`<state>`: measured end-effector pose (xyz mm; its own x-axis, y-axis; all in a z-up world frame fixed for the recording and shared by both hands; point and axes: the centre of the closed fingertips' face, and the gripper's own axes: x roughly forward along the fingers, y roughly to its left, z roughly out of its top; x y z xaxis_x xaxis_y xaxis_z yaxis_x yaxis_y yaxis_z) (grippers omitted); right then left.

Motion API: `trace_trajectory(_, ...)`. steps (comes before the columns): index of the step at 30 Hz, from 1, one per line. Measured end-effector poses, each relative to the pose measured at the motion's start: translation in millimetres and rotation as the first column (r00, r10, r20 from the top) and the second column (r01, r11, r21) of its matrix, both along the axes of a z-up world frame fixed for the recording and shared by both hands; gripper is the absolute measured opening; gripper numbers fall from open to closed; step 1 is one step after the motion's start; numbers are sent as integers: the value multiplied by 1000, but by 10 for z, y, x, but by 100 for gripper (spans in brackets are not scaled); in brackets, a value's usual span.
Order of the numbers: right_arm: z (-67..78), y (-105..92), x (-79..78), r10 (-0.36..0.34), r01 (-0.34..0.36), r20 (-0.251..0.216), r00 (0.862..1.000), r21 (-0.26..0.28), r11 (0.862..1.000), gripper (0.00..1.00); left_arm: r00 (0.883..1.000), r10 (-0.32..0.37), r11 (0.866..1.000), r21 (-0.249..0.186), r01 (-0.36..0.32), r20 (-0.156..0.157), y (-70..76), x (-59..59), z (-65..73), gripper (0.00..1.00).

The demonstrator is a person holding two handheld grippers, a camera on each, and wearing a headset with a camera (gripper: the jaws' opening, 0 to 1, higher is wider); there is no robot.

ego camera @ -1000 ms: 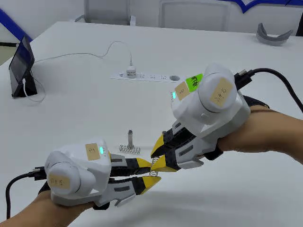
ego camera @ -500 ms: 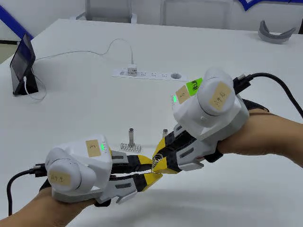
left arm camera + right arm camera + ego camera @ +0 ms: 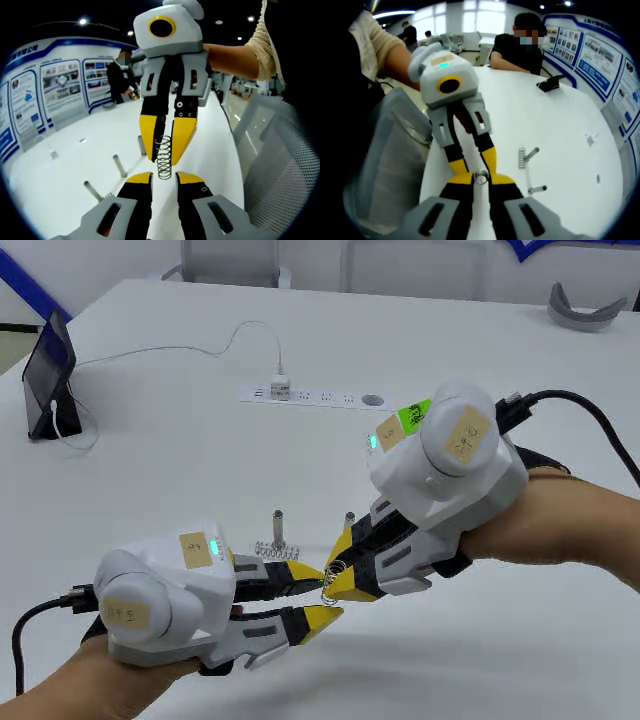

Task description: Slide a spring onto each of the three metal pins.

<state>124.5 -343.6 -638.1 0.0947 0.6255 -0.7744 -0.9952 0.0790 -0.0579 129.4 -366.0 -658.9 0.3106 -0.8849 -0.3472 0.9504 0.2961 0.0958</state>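
A small metal spring point(image 3: 329, 578) point(image 3: 164, 159) hangs over the table between the two grippers' yellow tips. My right gripper point(image 3: 338, 575) point(image 3: 480, 178) comes in from the right and is shut on it; the spring point(image 3: 480, 176) shows end-on between its tips. My left gripper point(image 3: 312, 596) point(image 3: 164, 178) faces it from the lower left, jaws a little apart around the spring's near end. Behind them stand two metal pins point(image 3: 277, 527) point(image 3: 348, 521), with a second spring point(image 3: 275, 553) point(image 3: 521, 157) lying beside the left pin point(image 3: 532, 153).
A white power strip point(image 3: 310, 398) with a plugged-in charger and cable lies mid-table. A tablet on a stand point(image 3: 45, 378) sits at the left edge, and a grey curved object point(image 3: 584, 310) at the far right. Both cabled forearms crowd the near table edge.
The spring sits slightly higher, up at the right gripper's tips rather than low between the left gripper's jaws. Both grippers stay tip to tip; the camera shifted a little.
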Motion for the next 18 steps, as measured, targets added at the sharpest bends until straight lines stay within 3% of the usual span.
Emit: trace_trajectory(18,41,-181,284,-89,89,32,996,3,996,12,992,107,994,3,-107,-61,340,86,-105,40)
